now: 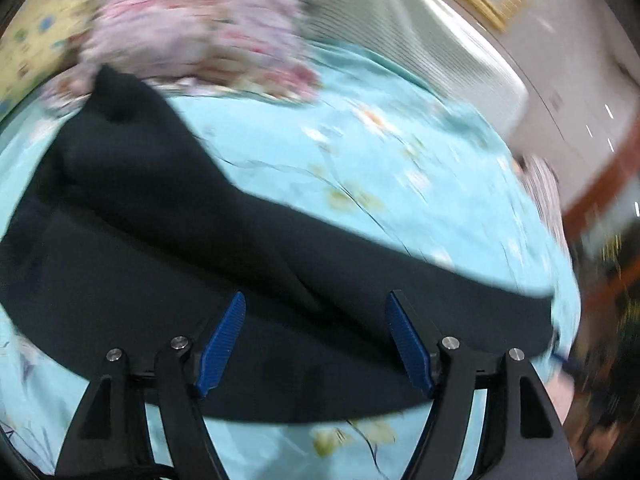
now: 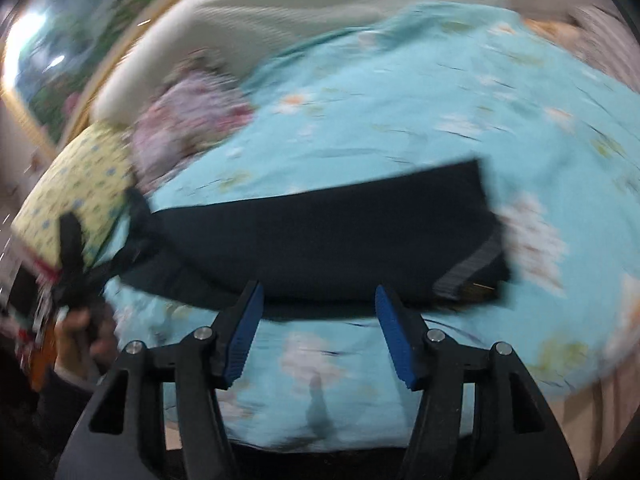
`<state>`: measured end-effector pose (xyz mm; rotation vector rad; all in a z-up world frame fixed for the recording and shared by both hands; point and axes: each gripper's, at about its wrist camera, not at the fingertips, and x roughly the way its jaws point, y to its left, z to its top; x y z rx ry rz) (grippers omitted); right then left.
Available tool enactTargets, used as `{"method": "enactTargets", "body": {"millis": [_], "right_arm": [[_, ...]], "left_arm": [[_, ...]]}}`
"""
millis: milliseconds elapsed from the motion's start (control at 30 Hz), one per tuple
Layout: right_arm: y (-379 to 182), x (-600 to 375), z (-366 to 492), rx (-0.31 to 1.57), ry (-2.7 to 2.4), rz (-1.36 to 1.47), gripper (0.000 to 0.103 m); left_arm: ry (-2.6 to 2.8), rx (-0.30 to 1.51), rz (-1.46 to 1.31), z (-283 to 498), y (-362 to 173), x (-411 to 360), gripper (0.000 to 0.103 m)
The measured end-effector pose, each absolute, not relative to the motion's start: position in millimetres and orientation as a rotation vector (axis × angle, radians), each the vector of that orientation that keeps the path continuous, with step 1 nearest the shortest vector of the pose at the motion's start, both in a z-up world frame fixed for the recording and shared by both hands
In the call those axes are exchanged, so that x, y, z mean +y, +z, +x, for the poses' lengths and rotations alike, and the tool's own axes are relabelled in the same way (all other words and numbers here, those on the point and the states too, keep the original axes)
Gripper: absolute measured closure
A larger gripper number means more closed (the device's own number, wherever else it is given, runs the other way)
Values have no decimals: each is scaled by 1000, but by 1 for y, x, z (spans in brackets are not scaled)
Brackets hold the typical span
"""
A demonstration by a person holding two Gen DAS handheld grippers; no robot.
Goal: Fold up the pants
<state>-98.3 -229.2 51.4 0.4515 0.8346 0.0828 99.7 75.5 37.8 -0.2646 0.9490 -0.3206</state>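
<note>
Two grippers, both spread, nothing between the fingers. Both views motion-blurred.

Left gripper (image 1: 316, 344): hangs over the near part of the dark navy pants (image 1: 168, 248), which lie long across the light blue floral bedsheet (image 1: 360, 160). Contact with cloth: cannot tell. Far left, a pink floral bundle (image 1: 200, 28) lies at the far tip of the pants, beside a yellow patterned pillow (image 1: 32, 40).

Right gripper (image 2: 318, 332): just short of the pants' near edge (image 2: 320, 232), over bare sheet. Waistband end with grey lining (image 2: 472, 268) lies near right; leg end trails left toward the pillow (image 2: 80, 184).

Judgement: pants appear already halved lengthwise; next fold is end to end. Pinch both layers at each near corner, lift evenly, keep edges aligned, avoid snagging the sheet.
</note>
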Motion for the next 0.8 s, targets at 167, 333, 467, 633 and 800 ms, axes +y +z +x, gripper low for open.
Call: {"method": "enactTargets", "body": {"millis": [167,333,467,633,800], "right_arm": [[50,-169,-52,843,265,329,43],[53,-110,-15,818,442,195,43],[53,-63,15,792,572,102,43],[32,-23,57,834,621,19,49],[6,-5,87,902,622,-5,62]], "left_arm": [[-169,961,-311,149,60,101,30],[-11,1012,-251,191,68,111,29],[60,1062,-199,210,61,114,30],[82,1097,-167,213,46,117,31],[65,1125,-224,215,26,131,39]]}}
